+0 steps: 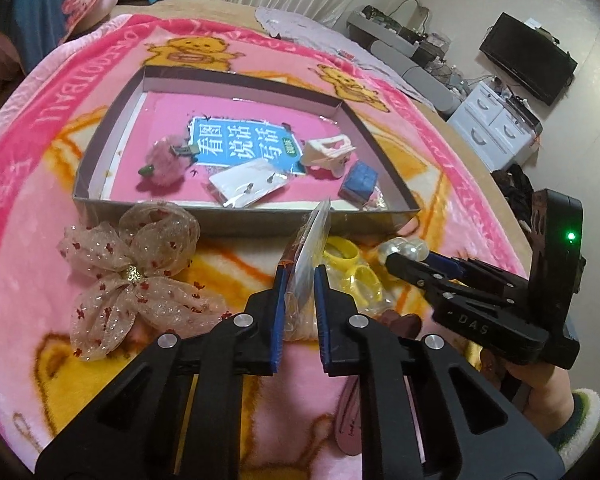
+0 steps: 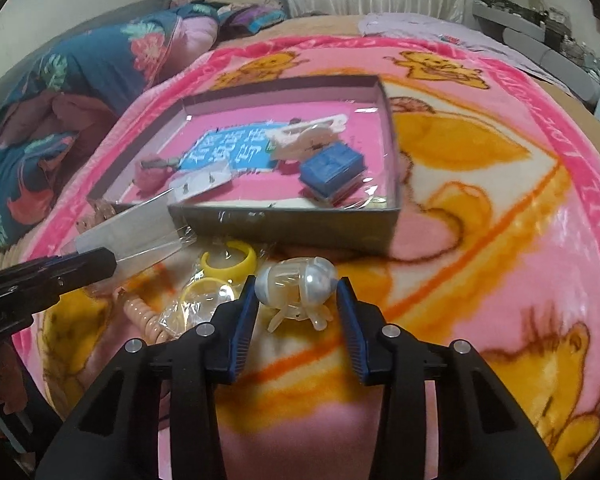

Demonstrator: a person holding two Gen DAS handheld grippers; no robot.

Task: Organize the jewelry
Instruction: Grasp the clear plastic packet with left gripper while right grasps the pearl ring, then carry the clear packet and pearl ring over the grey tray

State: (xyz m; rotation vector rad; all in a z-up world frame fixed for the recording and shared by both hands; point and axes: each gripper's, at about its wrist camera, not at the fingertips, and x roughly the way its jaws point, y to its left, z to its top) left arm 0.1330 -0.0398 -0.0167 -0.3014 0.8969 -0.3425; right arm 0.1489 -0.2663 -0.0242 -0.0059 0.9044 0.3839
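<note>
My left gripper is shut on a clear plastic packet, held on edge just in front of the grey box; the packet also shows in the right wrist view. My right gripper is shut on a pearly hair claw clip, held above the blanket; it also shows in the left wrist view. The box holds a blue case, an earring card, a pink fluffy clip and a white-pink piece.
Yellow bangles in plastic and a coiled hair tie lie on the pink blanket before the box. A sheer beige bow lies to the left. Pillows sit at far left; a TV and drawers stand beyond the bed.
</note>
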